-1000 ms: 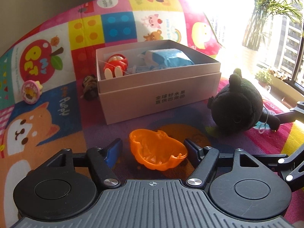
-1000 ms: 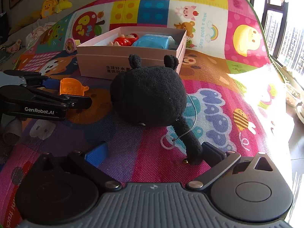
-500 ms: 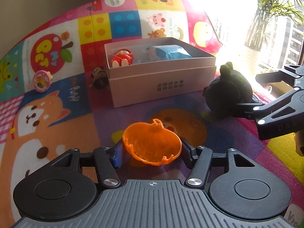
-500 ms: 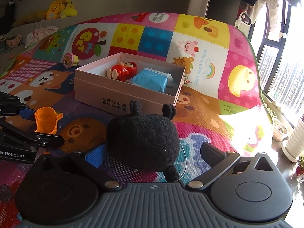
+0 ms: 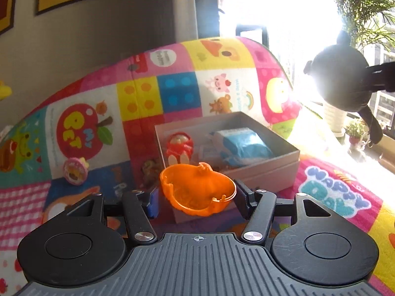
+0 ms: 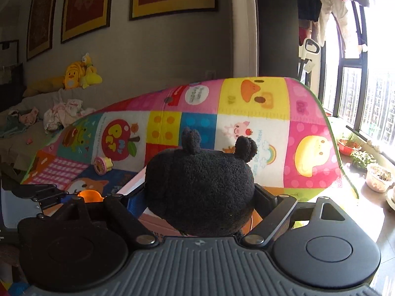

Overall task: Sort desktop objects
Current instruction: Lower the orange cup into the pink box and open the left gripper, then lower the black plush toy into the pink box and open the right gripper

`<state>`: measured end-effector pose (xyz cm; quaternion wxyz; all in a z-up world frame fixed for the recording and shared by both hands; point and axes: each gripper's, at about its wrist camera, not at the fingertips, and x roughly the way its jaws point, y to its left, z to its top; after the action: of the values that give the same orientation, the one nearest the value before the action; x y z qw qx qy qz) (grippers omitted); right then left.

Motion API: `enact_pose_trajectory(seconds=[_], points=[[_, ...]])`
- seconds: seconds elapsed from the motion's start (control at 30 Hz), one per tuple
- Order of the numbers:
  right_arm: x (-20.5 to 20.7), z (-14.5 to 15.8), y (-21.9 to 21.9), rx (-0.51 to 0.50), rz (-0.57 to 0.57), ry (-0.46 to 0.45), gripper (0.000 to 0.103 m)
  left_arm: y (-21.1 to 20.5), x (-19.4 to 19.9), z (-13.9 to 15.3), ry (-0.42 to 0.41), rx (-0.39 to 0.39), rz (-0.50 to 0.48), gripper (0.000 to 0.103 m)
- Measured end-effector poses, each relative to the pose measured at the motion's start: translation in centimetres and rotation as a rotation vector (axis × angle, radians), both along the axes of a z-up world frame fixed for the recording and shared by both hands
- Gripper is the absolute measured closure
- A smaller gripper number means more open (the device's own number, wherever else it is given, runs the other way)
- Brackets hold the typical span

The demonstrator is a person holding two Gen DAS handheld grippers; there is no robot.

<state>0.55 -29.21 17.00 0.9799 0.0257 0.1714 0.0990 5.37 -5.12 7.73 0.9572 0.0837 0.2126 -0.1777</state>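
An orange pumpkin-shaped shell [image 5: 197, 187] hangs above the play mat, and my left gripper [image 5: 197, 197] is shut on it, just in front of the open pink box [image 5: 271, 172]. The box holds a red doll [image 5: 179, 145] and a blue packet [image 5: 243, 145]. My right gripper [image 6: 200, 201] has a black plush toy [image 6: 200, 187] between its jaws, which are closing on it; the toy is lifted clear of the mat. In the left wrist view the plush [image 5: 338, 81] hangs high at the right. The right wrist view shows the shell [image 6: 90, 195] low on the left.
A pink round toy [image 5: 75, 171] lies on the colourful mat [image 5: 86, 133] left of the box. A small brown toy [image 5: 149, 172] sits against the box's left side. Potted plants [image 6: 360, 157] line the window sill at right. A sofa with yellow plush toys [image 6: 79, 74] stands behind.
Both grippers have risen. The plush went from lying on the mat to hanging in the right gripper's jaws. The orange shell rose off the mat in the left gripper, toward the box.
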Motion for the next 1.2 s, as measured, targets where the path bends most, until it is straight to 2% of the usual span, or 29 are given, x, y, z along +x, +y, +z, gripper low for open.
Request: enact_pose_trajectory(seconds=[0.1, 0.23, 0.33, 0.4, 0.6, 0.7, 0.8, 0.9, 1.0, 1.07, 1.17, 1.2], points=[[0.4, 2.2, -1.2, 0.05, -0.04, -0.059, 0.017, -1.5, 2.6, 1.7, -0.103, -0.001, 0.019, 0.04], [1.8, 1.9, -1.1, 0.044, -0.062, -0.035, 0.017, -3.3, 6.5, 0.1, -0.132, 0.032, 0.07, 0.037], [3.0, 0.9, -0.8, 0.019, -0.07, 0.001, 0.017, -2.8, 6.8, -1.7, -0.078, 0.007, 0.05, 0.013], [4.1, 0.1, -0.5, 0.012, -0.073, 0.038, 0.017, -1.6, 5.5, -2.6, -0.07, -0.015, 0.049, 0.007], [8.1, -1.2, 1.9, 0.044, -0.021, 0.154, 0.017, 3.3, 1.9, -4.9, 0.024, -0.079, 0.144, 0.006], [10.6, -1.3, 3.8, 0.134, 0.059, 0.23, 0.017, 5.5, 1.2, -5.6, 0.061, -0.096, 0.2, 0.005], [13.7, -2.3, 6.2, 0.221, 0.137, 0.322, 0.017, 7.4, 1.2, -5.8, 0.079, -0.152, 0.253, 0.004], [16.6, -4.3, 8.8, 0.248, 0.157, 0.397, 0.017, 8.6, 1.5, -6.0, 0.111, -0.215, 0.265, 0.004], [19.3, -7.6, 11.5, 0.197, 0.129, 0.502, 0.017, 9.0, 1.4, -6.1, 0.114, -0.242, 0.257, 0.004], [19.8, -9.6, 12.6, 0.093, 0.079, 0.56, 0.017, 9.0, 1.3, -6.0, 0.108, -0.246, 0.251, 0.003], [19.0, -11.1, 12.9, -0.05, 0.041, 0.574, 0.017, 9.1, 1.2, -6.0, 0.109, -0.246, 0.245, 0.003], [18.7, -11.2, 12.6, -0.068, 0.04, 0.573, 0.017, 9.1, 1.3, -6.1, 0.113, -0.246, 0.247, 0.003]])
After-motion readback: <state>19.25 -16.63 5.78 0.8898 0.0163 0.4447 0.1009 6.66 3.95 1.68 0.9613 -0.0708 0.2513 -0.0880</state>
